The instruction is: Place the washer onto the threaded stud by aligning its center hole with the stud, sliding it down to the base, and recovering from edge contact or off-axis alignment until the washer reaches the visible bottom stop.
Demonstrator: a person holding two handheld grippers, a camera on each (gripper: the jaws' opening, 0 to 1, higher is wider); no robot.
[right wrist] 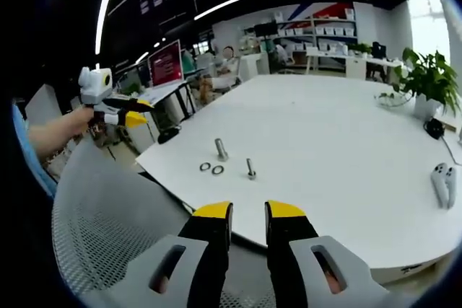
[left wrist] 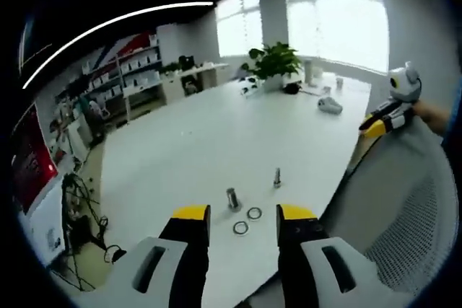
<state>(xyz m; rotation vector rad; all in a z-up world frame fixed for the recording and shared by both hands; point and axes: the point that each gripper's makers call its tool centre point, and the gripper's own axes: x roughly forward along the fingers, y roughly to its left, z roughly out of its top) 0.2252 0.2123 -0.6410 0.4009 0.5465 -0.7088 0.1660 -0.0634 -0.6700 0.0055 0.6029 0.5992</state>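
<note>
Yellow-tipped left claw (left wrist: pixel 242 214) parted, above washers (left wrist: pixel 247 221)

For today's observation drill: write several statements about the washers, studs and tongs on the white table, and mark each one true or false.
1. Two washers lie flat on the white table. True.
2. A washer is already threaded on the thin stud. False: both washers lie on the table, apart from it.
3. The left tongs grip a washer. False: they are open and hold nothing.
4. A potted plant stands at the table's far end. True.
5. The right tongs are open. True.
</note>
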